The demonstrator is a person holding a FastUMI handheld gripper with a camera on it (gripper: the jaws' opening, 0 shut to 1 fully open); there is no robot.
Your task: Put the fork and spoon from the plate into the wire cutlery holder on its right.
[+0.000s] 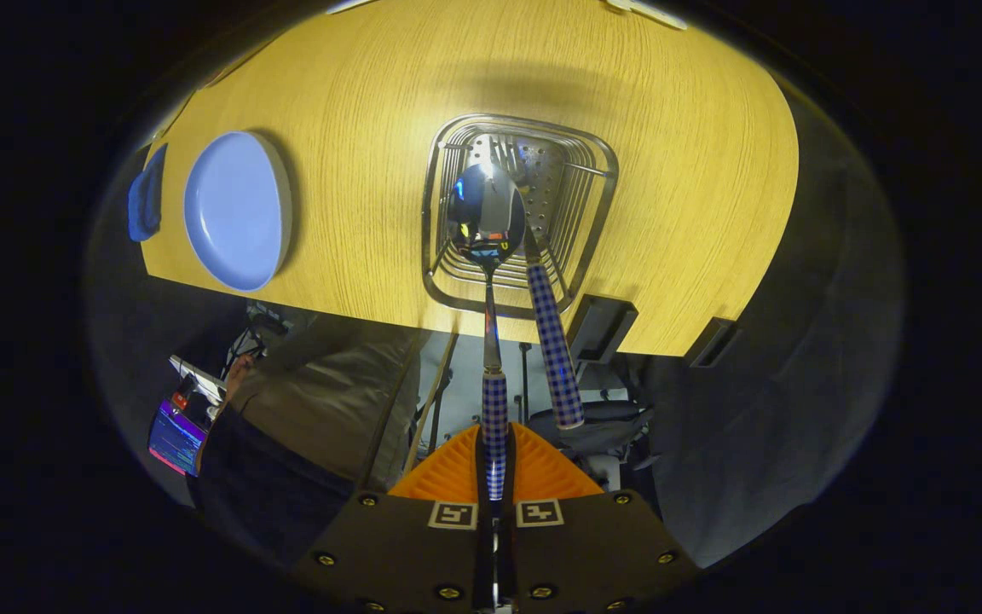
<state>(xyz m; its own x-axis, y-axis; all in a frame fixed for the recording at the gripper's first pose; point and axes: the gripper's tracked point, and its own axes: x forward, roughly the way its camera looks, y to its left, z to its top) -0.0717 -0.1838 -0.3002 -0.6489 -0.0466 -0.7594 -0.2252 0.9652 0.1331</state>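
**Off-task items around the table**

I see a wooden table with a pale, yellowish grain lit from above. At its far left edge lies a blue cloth, partly over the side. Below the table's near edge I make out a person's trouser leg in a khaki tone, with a small lit screen just beside it, possibly a phone or a tablet; I cannot tell which. Two dark box-shaped fittings sit at the table's near edge. Grey floor spreads to the right.
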